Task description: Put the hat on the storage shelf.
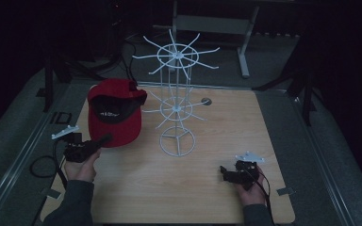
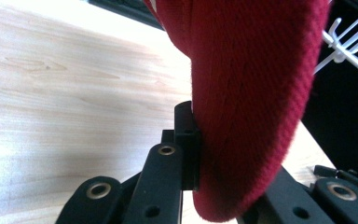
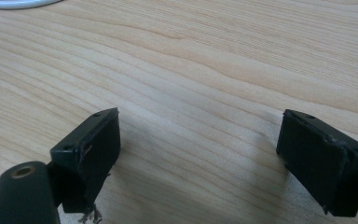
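Red cap (image 1: 115, 112) is lying on the wooden table (image 1: 207, 188) at 10 o'clock from the white wire rack (image 1: 176, 101). Left gripper (image 1: 104, 139) is clamping the cap's brim (image 2: 247, 116), jaws narrow. Right gripper (image 1: 224, 172) is resting at the table's 5 o'clock, jaws spread wide, holding nothing.

A dim lab: wooden test table (image 1: 207, 188), black stands around.

Red cap (image 1: 114, 113), white wire rack (image 1: 176, 101)
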`<state>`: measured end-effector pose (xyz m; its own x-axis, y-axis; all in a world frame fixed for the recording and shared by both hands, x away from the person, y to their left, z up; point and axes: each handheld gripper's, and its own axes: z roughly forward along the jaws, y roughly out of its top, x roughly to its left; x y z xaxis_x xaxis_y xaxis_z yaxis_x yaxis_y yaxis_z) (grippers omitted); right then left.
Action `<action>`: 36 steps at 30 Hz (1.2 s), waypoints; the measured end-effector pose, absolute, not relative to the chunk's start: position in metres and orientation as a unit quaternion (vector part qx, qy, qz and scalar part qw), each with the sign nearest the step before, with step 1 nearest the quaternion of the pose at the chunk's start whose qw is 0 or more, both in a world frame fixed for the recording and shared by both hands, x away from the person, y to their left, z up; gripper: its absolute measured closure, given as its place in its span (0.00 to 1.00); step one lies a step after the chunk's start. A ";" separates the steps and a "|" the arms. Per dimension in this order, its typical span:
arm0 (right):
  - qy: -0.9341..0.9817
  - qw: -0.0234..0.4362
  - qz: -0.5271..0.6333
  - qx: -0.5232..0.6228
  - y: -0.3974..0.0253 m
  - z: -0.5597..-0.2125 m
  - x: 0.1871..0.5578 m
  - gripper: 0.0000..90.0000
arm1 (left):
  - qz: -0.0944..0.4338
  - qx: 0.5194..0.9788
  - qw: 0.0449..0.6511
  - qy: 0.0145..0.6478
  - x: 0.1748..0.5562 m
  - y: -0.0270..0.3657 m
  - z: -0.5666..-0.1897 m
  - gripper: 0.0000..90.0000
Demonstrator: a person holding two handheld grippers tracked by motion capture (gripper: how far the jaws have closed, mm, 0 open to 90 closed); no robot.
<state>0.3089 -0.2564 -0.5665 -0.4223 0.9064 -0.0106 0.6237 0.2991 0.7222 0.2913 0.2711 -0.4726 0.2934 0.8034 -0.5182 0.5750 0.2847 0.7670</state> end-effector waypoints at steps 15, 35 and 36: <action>0.777 0.216 0.329 0.492 -0.256 -0.567 0.309 0.15 | 0.115 0.580 0.565 0.575 0.294 0.271 -0.453 0.95; 0.777 0.216 0.329 0.492 -0.256 -0.567 0.309 0.15 | 0.126 0.581 0.572 0.565 0.298 0.271 -0.434 0.95; 0.776 0.216 0.329 0.492 -0.256 -0.567 0.309 0.15 | 0.126 0.580 0.575 0.563 0.299 0.270 -0.432 0.95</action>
<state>0.3090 -0.2563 -0.5666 -0.4221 0.9065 -0.0107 0.6227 0.2985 0.7232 0.2989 0.2698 -0.4318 0.3335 0.7980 -0.5019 0.5089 0.2958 0.8084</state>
